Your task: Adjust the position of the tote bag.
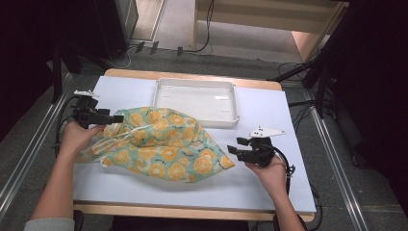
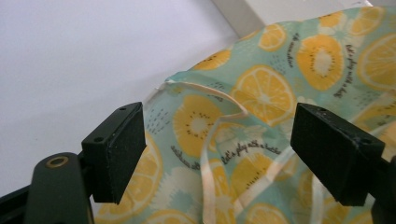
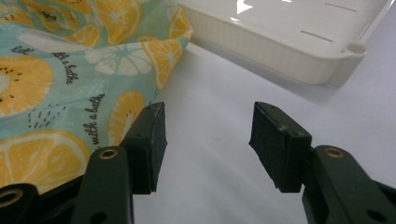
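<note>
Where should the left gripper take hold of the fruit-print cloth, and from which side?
Probably at the cloth's left end, on the hemmed edge with the pale strap. The left gripper sits there with jaws open astride the strap, so coming in from the table's left suits. The fabric there is bunched and raised, giving a fold to pinch; the flatter middle offers less.

Both forearms reach in from the near side. The left hand [image 1: 77, 136] holds the left claw [image 1: 117, 118] pointing rightward, jaws spread wide. The right hand [image 1: 273, 172] holds the right claw [image 1: 232, 146] pointing leftward, jaws likewise parted, gripping nothing.
</note>
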The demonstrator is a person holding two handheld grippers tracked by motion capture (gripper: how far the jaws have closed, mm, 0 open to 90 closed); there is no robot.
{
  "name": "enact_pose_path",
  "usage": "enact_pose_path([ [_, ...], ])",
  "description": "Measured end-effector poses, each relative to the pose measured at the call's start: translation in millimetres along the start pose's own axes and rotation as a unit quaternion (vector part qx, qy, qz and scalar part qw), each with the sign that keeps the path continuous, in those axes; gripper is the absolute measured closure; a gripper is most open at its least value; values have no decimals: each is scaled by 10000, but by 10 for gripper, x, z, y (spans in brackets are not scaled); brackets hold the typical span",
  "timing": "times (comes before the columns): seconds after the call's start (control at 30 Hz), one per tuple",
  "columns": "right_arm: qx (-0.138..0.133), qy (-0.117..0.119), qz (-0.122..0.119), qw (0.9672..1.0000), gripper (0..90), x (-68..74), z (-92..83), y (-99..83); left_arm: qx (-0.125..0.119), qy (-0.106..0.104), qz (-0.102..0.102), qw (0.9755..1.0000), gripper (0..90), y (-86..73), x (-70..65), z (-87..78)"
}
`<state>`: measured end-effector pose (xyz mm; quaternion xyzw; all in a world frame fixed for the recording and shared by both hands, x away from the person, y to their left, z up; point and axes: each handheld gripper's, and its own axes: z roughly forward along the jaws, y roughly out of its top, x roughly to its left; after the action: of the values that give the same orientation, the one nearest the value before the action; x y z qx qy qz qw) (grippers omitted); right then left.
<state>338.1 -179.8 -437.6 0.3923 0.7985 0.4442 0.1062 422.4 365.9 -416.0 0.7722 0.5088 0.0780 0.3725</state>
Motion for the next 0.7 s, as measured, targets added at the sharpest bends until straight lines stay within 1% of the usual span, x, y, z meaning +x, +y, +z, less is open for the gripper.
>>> enact_pose_path([
  [0.03,15,7,24,10000,464,-4,2,-7,0,0,0,10000,188,0,0,0],
  [0.07,19,12,42,10000,464,-11,3,-15,-10,17,-11,10000,190,-2,32,41],
  [0.13,26,-2,60,10000,464,-12,-4,-27,-38,24,-17,10000,196,-8,57,62],
  [0.2,31,3,77,10000,462,-10,-12,-40,-46,130,100,9999,199,-19,67,97],
  [0.23,31,-10,64,10000,460,-12,-14,-46,-23,164,142,9998,204,-26,71,121],
  [0.3,29,-15,62,10000,458,-12,-14,-54,-14,171,143,9998,205,-33,81,144],
  [0.33,34,-33,63,10000,458,-11,-17,-61,32,133,92,9999,205,-44,104,180],
  [0.37,41,-39,54,10000,458,-12,-22,-72,52,155,96,9998,205,-49,112,194],
  [0.4,32,-47,71,10000,457,-10,-29,-81,78,227,125,9996,206,-59,120,221],
  [0.47,33,-59,50,10000,456,-12,-40,-90,98,258,161,9995,206,-71,137,252],
  [0.5,27,-70,65,10000,456,-12,-45,-96,98,258,161,9995,206,-71,137,252],
  [0.57,28,-74,80,9999,456,-17,-55,-104,174,237,160,9994,206,-90,156,310],
  [0.6,25,-82,91,9999,456,-19,-58,-109,203,242,176,9993,206,-95,151,335],
  [0.63,38,-97,94,9999,456,-22,-64,-112,238,252,240,9991,206,-98,142,355],
  [0.67,37,-95,102,9999,456,-23,-68,-116,214,294,293,9989,201,-98,129,363],
  [0.7,31,-103,105,9999,456,-24,-72,-118,216,266,295,9990,206,-94,126,367],
])
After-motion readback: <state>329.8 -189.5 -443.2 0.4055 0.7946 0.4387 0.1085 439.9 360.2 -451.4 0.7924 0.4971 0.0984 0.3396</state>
